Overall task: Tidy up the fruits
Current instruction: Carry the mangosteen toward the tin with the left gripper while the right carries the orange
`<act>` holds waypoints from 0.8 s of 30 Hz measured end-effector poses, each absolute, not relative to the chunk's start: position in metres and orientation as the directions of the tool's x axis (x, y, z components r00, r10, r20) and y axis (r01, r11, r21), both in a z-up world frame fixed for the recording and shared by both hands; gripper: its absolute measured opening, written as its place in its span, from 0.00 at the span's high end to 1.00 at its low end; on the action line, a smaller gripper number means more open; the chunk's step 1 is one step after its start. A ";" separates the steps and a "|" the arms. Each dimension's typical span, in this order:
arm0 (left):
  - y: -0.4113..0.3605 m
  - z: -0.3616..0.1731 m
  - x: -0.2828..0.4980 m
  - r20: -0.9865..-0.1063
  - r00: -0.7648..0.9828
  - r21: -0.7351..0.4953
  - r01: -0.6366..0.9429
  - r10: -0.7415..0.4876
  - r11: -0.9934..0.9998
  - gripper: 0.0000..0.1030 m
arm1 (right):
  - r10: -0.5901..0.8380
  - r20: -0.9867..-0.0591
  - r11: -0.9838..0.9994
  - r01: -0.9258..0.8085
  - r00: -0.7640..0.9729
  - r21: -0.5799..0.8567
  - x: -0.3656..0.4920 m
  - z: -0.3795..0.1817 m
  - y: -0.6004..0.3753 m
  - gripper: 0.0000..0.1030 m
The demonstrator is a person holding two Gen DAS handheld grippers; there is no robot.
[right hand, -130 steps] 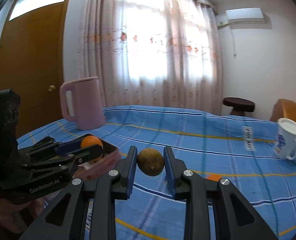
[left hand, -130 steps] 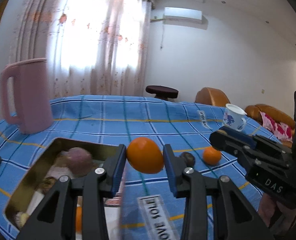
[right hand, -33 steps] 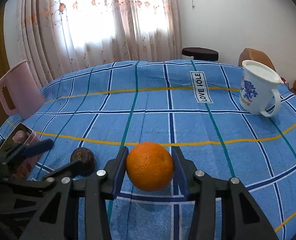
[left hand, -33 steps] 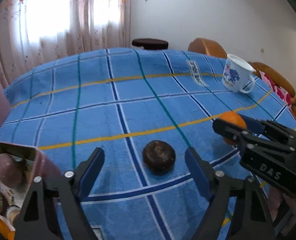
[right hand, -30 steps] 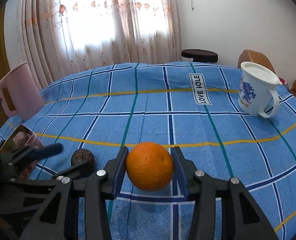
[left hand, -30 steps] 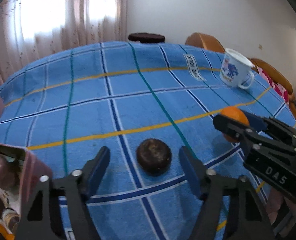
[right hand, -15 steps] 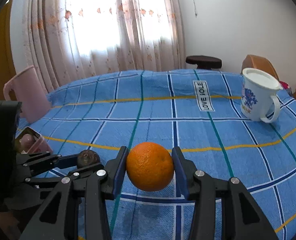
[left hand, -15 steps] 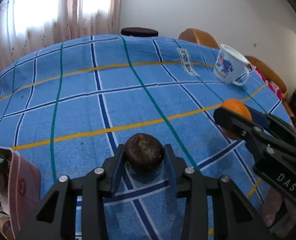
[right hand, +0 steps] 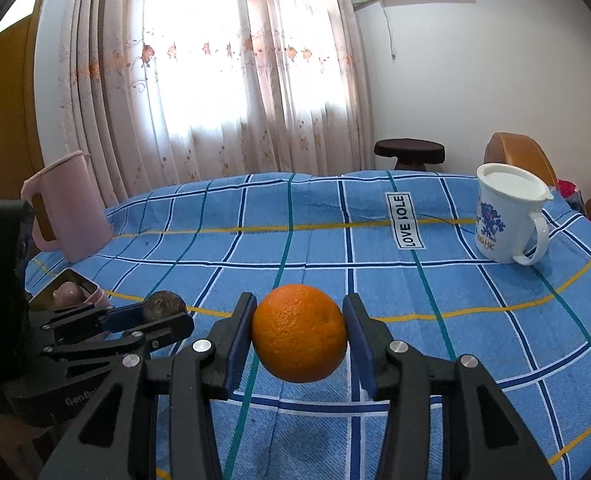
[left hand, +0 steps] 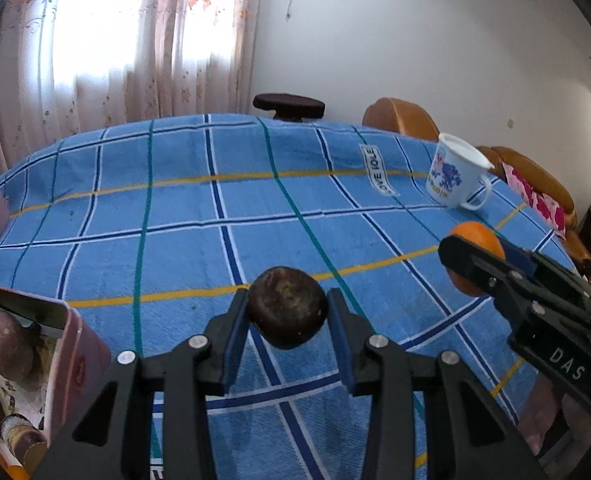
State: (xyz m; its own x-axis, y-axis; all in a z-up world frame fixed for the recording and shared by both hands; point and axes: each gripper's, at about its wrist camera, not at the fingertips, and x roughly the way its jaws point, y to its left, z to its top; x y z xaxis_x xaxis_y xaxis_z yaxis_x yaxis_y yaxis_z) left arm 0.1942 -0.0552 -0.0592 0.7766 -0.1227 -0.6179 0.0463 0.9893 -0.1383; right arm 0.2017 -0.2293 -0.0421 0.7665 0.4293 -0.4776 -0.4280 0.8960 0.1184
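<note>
My left gripper point(left hand: 288, 312) is shut on a dark brown wrinkled fruit point(left hand: 287, 306) and holds it above the blue checked tablecloth point(left hand: 255, 208). My right gripper point(right hand: 300, 334) is shut on an orange point(right hand: 300, 333), also lifted off the cloth. In the left wrist view the orange point(left hand: 473, 240) shows at the right between the right gripper's fingers. In the right wrist view the dark fruit point(right hand: 164, 305) shows at the left in the left gripper. A pink tin point(left hand: 75, 364) with several fruits, one purple point(left hand: 1, 342), sits at the lower left.
A white mug with blue print point(right hand: 505, 218) stands at the right of the table. A pink pitcher point(right hand: 69, 210) stands at the back left. A dark round stool point(right hand: 409, 152) and brown sofa point(left hand: 401, 122) lie beyond the table.
My left gripper closed on the dark fruit and lifted it off the cloth. My right gripper keeps the orange and has risen a little.
</note>
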 end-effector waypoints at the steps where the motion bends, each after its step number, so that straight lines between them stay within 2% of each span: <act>1: -0.055 -0.058 0.193 -0.613 0.781 -0.137 0.046 -0.121 0.989 0.61 | 0.432 -0.472 0.895 -0.431 0.768 0.118 0.201 -0.041 -0.229 0.55; 24: -0.062 -0.041 0.162 -0.465 0.884 -0.064 0.020 -0.048 0.998 0.61 | 0.434 -0.347 0.895 -0.441 0.832 0.063 0.171 -0.030 -0.234 0.55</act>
